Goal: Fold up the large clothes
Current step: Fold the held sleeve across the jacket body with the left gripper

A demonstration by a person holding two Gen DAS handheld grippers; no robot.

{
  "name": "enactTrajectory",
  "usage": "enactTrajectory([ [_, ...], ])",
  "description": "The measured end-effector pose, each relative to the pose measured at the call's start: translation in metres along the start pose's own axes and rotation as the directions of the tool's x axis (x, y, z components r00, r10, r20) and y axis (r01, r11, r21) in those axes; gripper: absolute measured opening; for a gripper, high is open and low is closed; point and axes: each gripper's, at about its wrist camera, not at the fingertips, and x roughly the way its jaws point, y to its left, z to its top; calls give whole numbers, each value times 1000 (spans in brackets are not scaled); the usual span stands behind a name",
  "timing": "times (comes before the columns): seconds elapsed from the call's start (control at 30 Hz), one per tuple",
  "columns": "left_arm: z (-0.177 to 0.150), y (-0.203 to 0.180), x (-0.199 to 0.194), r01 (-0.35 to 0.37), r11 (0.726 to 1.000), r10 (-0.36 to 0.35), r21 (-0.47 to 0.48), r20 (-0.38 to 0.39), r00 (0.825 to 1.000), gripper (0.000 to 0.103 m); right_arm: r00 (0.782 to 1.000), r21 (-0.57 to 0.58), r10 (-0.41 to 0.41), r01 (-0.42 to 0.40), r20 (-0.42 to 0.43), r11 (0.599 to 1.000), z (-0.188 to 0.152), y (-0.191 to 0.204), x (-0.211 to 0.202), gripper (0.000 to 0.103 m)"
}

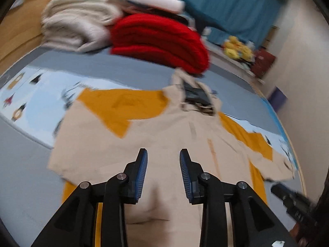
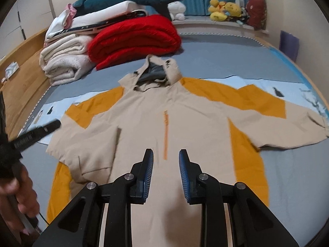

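Both the left gripper (image 1: 163,154) and right gripper (image 2: 166,154) hover with fingers parted, gripping nothing, above the flat jacket (image 2: 164,127), whose hood (image 2: 158,70) points toward the red blanket (image 2: 135,37).

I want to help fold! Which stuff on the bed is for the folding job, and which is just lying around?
For the job:
beige and orange jacket, spread flat
left gripper, open
right gripper, open

Just lying around:
red blanket
cream blanket
yellow plush toys
dark teal plush
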Motion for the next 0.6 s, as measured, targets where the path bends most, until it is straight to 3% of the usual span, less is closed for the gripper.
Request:
enactTrajectory([
  [0.1, -4, 32, 20, -63, 994, 52, -93, -117, 992, 29, 999, -34, 23, -24, -23, 999, -6, 19, 14, 27],
  [0.23, -18, 68, 48, -42, 977, -19, -210, -276, 961, 29, 996, -93, 80, -84, -49, 992, -16, 53, 32, 27],
  [0.5, -37, 75, 76, -71, 984, -5, -163, -422, 906, 29, 975, -229, 183, -207, -124, 951, -38, 117, 64, 27],
  [0.6, -40, 77, 85, -35, 983, -52, -180, -460, 886, 25, 967, -272, 210, -244, -146, 931, -45, 132, 72, 31],
])
